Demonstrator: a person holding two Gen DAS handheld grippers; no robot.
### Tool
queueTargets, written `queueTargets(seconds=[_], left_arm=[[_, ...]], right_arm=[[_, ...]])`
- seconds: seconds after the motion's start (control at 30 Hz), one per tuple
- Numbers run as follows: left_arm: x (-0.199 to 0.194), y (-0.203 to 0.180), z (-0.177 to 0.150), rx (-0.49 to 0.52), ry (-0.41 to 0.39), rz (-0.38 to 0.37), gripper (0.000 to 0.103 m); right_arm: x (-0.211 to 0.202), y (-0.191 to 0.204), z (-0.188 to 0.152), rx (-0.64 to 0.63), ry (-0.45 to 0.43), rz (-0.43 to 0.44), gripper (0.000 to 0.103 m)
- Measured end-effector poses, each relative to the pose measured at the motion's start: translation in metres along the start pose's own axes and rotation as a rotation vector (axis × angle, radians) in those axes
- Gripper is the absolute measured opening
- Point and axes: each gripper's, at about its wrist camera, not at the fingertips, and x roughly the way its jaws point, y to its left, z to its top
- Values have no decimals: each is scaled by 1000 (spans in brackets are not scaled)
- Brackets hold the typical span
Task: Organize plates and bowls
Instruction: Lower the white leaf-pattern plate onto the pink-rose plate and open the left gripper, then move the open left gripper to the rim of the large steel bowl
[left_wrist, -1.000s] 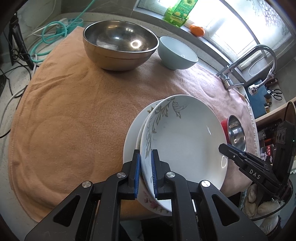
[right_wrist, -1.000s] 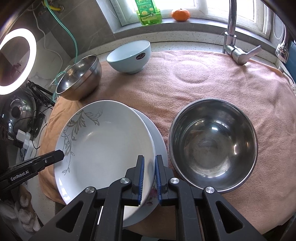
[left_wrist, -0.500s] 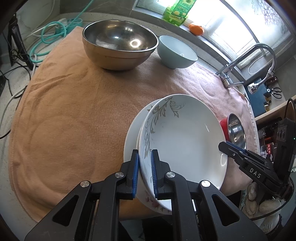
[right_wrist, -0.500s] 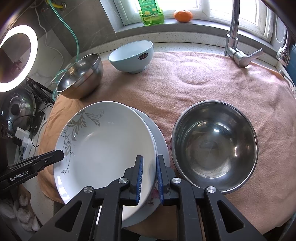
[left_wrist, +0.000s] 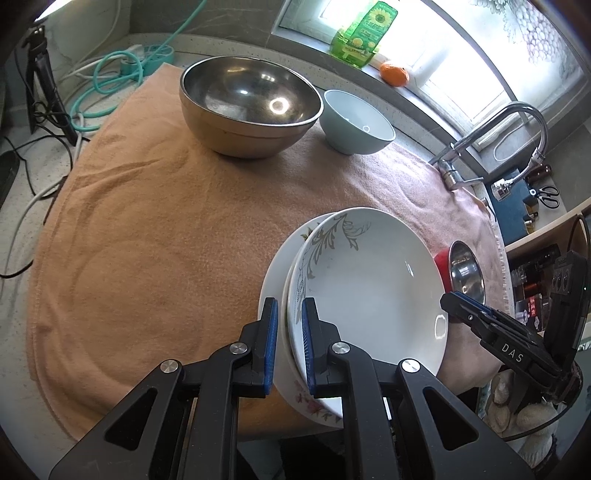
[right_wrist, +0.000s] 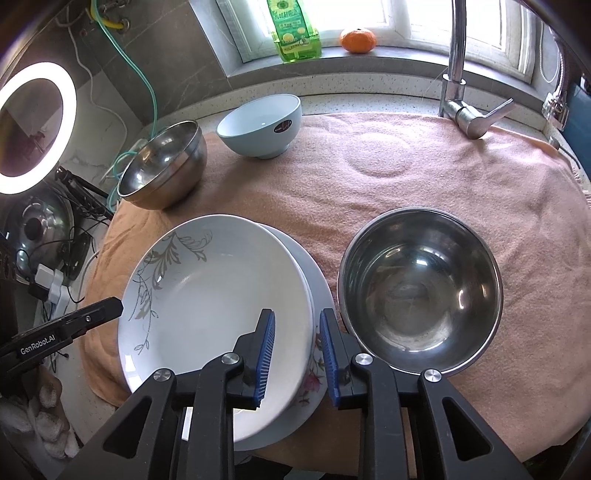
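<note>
A white leaf-patterned plate (left_wrist: 369, 280) (right_wrist: 214, 295) lies on a flower-edged white plate (left_wrist: 271, 284) (right_wrist: 319, 291) at the near edge of the peach towel (left_wrist: 147, 221). My left gripper (left_wrist: 289, 306) is shut on the top plate's left rim. The jaws of my right gripper (right_wrist: 297, 315) are opening; the plates' right rims sit between the blue pads without touching them. Each gripper's tip shows in the other view: the left gripper (right_wrist: 92, 317) and the right gripper (left_wrist: 476, 317).
A steel bowl (right_wrist: 417, 291) stands just right of the plates. Another steel bowl (left_wrist: 247, 107) (right_wrist: 162, 173) and a light blue bowl (left_wrist: 354, 122) (right_wrist: 262, 125) stand at the back. A faucet (right_wrist: 458, 74), a green bottle (right_wrist: 293, 29) and an orange (right_wrist: 357, 40) lie beyond; cables (left_wrist: 110, 74) trail left.
My right gripper's pads have spread apart and come off the plate rim. The left gripper has stayed shut on the top plate, and nothing else has moved.
</note>
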Motion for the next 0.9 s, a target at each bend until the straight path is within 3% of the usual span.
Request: queueTargets(seconds=[0.4,0.9], left_arm=[[-17,20,1,-19,-39,29,14],[-52,65,16,-66,-121,48,14]], right_arm=[[-17,8,4,31,-50,36,23],[-32,48,13,34,-106,113,23]])
